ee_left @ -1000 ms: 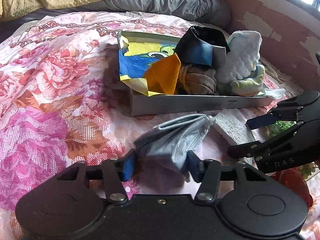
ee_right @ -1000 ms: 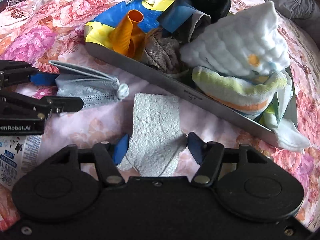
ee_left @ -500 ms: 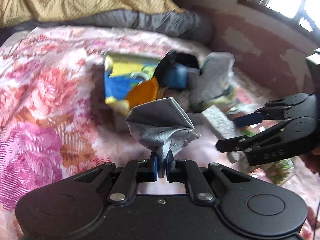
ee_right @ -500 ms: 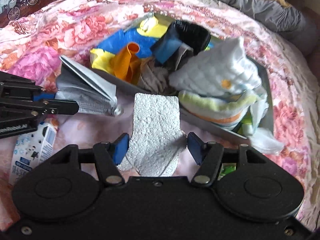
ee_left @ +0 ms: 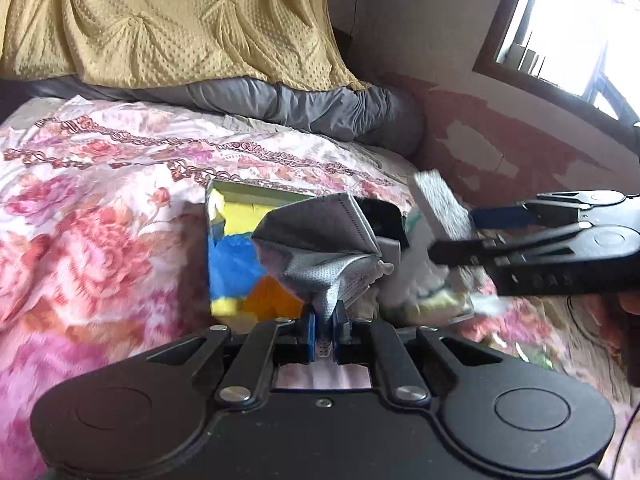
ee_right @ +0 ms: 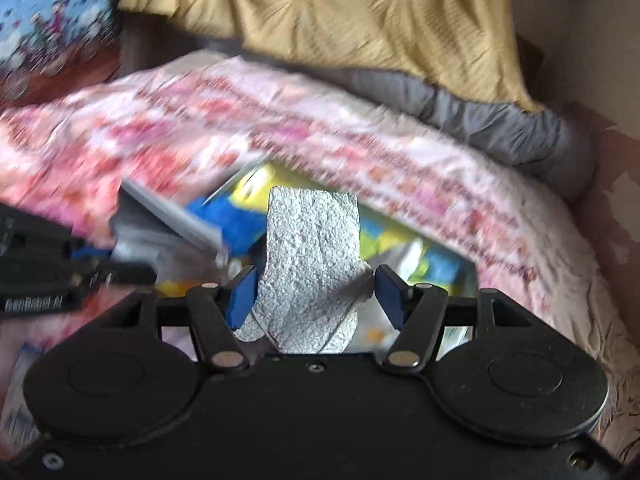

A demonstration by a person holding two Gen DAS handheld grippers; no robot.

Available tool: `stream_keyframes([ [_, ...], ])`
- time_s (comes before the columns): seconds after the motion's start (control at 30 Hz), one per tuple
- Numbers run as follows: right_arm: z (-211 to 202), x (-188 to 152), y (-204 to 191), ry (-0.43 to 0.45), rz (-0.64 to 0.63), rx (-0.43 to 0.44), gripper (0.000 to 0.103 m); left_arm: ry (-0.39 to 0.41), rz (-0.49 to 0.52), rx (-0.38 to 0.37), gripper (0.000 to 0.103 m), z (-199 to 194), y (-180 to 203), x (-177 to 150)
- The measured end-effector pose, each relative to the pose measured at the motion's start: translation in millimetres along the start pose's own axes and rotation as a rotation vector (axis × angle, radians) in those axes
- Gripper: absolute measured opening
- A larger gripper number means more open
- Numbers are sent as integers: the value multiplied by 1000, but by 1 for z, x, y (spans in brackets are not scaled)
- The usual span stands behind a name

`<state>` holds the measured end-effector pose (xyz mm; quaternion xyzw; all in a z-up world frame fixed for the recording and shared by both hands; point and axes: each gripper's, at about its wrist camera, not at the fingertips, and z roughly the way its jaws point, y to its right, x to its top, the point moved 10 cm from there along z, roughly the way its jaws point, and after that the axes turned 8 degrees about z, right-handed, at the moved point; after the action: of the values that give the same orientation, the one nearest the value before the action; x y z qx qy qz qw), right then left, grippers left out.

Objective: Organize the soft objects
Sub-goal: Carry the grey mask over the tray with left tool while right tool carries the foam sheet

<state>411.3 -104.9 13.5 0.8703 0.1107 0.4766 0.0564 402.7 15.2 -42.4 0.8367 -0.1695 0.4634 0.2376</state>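
Face mask (ee_left: 320,248): grey non-woven fabric, matt, dimpled. Sponge cloth (ee_right: 312,260): pale grey, rough, pebbled. Bedsheet (ee_left: 100,208): floral printed cotton-like cloth. Blanket (ee_left: 180,20): yellow, dotted plush.

My left gripper (ee_left: 323,334) is matte black, with blue pads, two round discs at 4 and 8 o'clock and silver pivot screws between. My right gripper (ee_right: 316,298) matches it; white lettering marks each one's side, blurred in both views.
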Motion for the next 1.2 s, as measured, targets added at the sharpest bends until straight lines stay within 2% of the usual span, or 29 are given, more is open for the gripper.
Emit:
stream_keyframes([
  [0.17,32,25,17,34,20,-46,56,-39,-49,-29,8,30,-10,2],
  [0.27,50,26,22,16,6,-57,56,-81,-63,-53,8,37,-13,-8],
  [0.37,66,24,16,-10,-4,-60,56,-110,-128,-107,8,43,-19,-14],
  [0.43,74,23,13,-19,-12,-61,56,-122,-167,-114,9,46,-25,-19],
  [0.63,78,11,-4,-31,-33,-58,56,-103,-264,-107,15,49,-44,-21],
  [0.8,83,7,-18,-21,-35,-52,62,-70,-267,-75,19,46,-50,-15],
  [0.87,86,8,-18,-19,-36,-52,64,-61,-272,-74,25,44,-50,-13],
  [1.07,78,15,-9,1,-31,-69,73,-39,-275,-75,38,40,-50,-8],
  [1.2,70,20,-4,19,-34,-82,77,-11,-265,-64,41,34,-47,-4],
])
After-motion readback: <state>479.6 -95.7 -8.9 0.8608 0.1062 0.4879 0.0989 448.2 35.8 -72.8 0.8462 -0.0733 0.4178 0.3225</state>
